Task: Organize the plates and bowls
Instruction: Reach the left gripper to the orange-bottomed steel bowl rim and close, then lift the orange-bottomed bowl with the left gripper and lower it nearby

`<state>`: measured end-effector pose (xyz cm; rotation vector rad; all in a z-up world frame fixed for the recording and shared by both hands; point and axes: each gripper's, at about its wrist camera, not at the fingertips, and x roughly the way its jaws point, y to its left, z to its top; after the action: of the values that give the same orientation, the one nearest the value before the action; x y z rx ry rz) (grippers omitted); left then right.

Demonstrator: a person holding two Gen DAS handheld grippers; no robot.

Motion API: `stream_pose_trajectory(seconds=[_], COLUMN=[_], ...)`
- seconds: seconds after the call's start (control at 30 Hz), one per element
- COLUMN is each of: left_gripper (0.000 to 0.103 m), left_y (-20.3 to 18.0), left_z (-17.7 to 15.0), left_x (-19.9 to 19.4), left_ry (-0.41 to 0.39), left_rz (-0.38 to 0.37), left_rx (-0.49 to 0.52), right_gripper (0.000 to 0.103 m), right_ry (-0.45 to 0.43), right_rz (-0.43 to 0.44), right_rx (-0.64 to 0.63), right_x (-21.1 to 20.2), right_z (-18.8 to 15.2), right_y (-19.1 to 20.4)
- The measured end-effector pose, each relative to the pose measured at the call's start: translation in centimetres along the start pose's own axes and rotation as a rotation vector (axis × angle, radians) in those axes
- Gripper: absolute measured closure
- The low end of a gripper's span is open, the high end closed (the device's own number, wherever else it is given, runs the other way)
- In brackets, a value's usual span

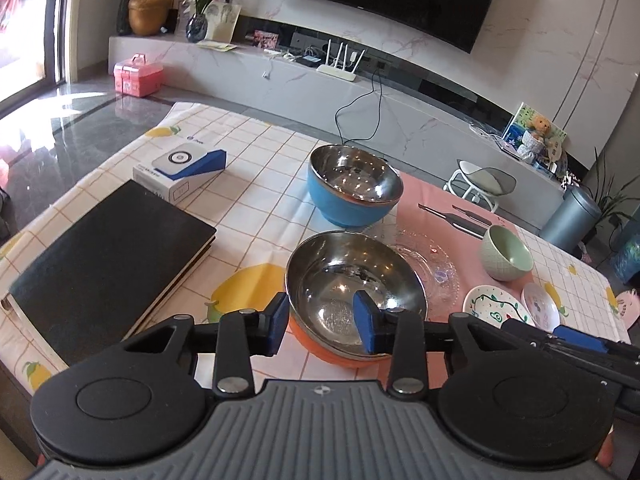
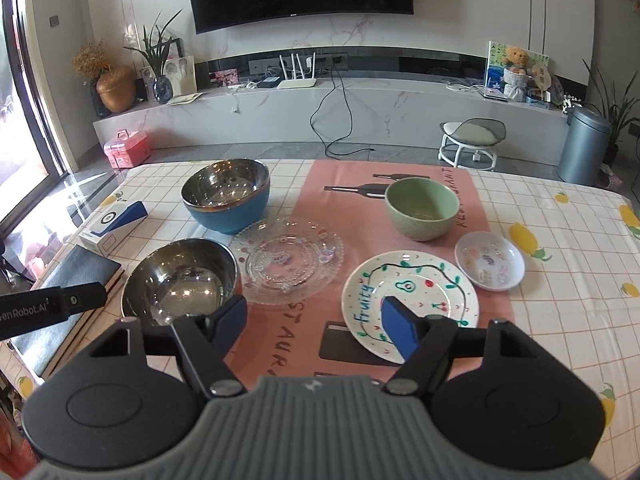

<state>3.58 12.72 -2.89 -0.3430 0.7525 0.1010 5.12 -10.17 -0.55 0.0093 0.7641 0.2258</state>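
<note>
The white plate (image 2: 410, 302) is hand-painted with the word "Fruity" in blue letters, a green-leafed vine, cherries and an avocado. It lies flat on the pink placemat (image 2: 296, 340), whose printed capitals read partly "ST AUR" along the near side; the writing at its far right edge is too small to read. The left gripper's body, seen at the left edge of the right wrist view, carries the partial marking "enRobot.AI".

The left gripper (image 1: 324, 326) straddles the near rim of the orange-bottomed steel bowl (image 1: 356, 292): one blue pad sits outside the wall and the other inside. Whether the pads actually press the rim cannot be told. The bowl opens upward and appears tilted.

The right gripper (image 2: 314, 326) has its fingers spread wide apart, the right pad over the near part of the Fruity plate, holding nothing.

Behind the orange bowl stands a blue-bottomed steel bowl (image 2: 228, 200), upright. The clear glass plate (image 2: 288, 266) lies just beside both bowls. A green ceramic bowl (image 2: 422, 208) stands upright on the placemat, and a small patterned white dish (image 2: 490, 260) lies just beside the Fruity plate. A black notebook (image 1: 116, 264) and a blue-and-white box (image 1: 180, 172) lie on the lemon-print tablecloth (image 2: 560, 320).
</note>
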Motion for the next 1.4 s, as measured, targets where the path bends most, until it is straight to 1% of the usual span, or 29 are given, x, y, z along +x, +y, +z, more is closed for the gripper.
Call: stream_pose_trajectory(seconds=[0.1, 0.17, 0.27, 0.37, 0.4, 0.47, 0.53, 0.6, 0.67, 0.7, 0.73, 0.77, 0.8, 0.87, 0.93, 1.0, 1.07, 1.2, 1.4], left_gripper=[0.057, 0.049, 0.044, 0.043, 0.043, 0.043, 0.043, 0.046, 0.057, 0.059, 0.065, 0.072, 0.074, 0.084, 0.09, 0.091, 0.092, 0.092, 0.092], left_y=[1.1, 1.5, 2.0, 2.5, 2.6, 2.6, 2.7, 2.7, 2.8, 2.8, 2.8, 2.7, 2.7, 2.6, 2.3, 1.9, 1.5, 1.3, -0.1], left_z=[0.3, 0.6, 1.0, 1.5, 1.5, 1.5, 1.4, 1.4, 1.3, 1.3, 1.2, 1.3, 1.2, 1.2, 1.3, 1.4, 1.4, 1.3, 0.8], left_x=[1.4, 2.1, 3.1, 4.4, 4.7, 5.5, 6.3, 7.0, 7.3, 7.5, 7.6, 7.7, 7.8, 7.9, 7.9, 8.0, 7.9, 7.0, 3.9], left_ry=[0.038, 0.044, 0.065, 0.085, 0.09, 0.109, 0.127, 0.141, 0.153, 0.159, 0.163, 0.169, 0.172, 0.173, 0.174, 0.176, 0.181, 0.175, 0.158], left_rz=[0.003, 0.016, 0.016, 0.014, 0.016, 0.016, 0.02, 0.036, 0.038, 0.035, 0.033, 0.031, 0.032, 0.036, 0.025, 0.045, 0.058, 0.054, 0.048], left_rx=[-0.051, -0.067, -0.079, -0.097, -0.101, -0.108, -0.111, -0.111, -0.111, -0.111, -0.111, -0.109, -0.106, -0.096, -0.085, -0.061, -0.05, -0.054, -0.053], right_gripper=[0.031, 0.031, 0.031, 0.032, 0.034, 0.035, 0.039, 0.044, 0.049, 0.053, 0.055, 0.06, 0.066, 0.074, 0.079, 0.087, 0.087, 0.088, 0.088], right_ry=[0.036, 0.061, 0.091, 0.144, 0.159, 0.193, 0.221, 0.247, 0.271, 0.281, 0.29, 0.299, 0.308, 0.323, 0.324, 0.329, 0.332, 0.334, 0.318], right_rz=[0.021, 0.027, 0.041, 0.047, 0.052, 0.055, 0.057, 0.071, 0.089, 0.095, 0.102, 0.109, 0.118, 0.127, 0.152, 0.172, 0.167, 0.164, 0.179], right_rx=[-0.006, 0.008, 0.018, 0.039, 0.048, 0.068, 0.082, 0.101, 0.117, 0.124, 0.132, 0.14, 0.151, 0.171, 0.183, 0.188, 0.183, 0.184, 0.195], right_x=[1.6, 2.9, 4.5, 6.3, 6.9, 8.0, 8.9, 9.7, 10.3, 10.6, 10.9, 11.1, 11.3, 11.6, 11.7, 11.8, 11.8, 11.3, 8.5], right_z=[0.5, 0.9, 1.3, 1.7, 1.8, 1.8, 1.8, 1.8, 1.7, 1.6, 1.5, 1.5, 1.4, 1.3, 1.2, 1.3, 1.3, 1.4, 1.7], right_y=[1.3, 2.0, 2.8, 3.3, 3.4, 3.5, 3.5, 3.5, 3.4, 3.4, 3.4, 3.3, 3.2, 3.0, 2.9, 2.9, 3.1, 3.0, 2.0])
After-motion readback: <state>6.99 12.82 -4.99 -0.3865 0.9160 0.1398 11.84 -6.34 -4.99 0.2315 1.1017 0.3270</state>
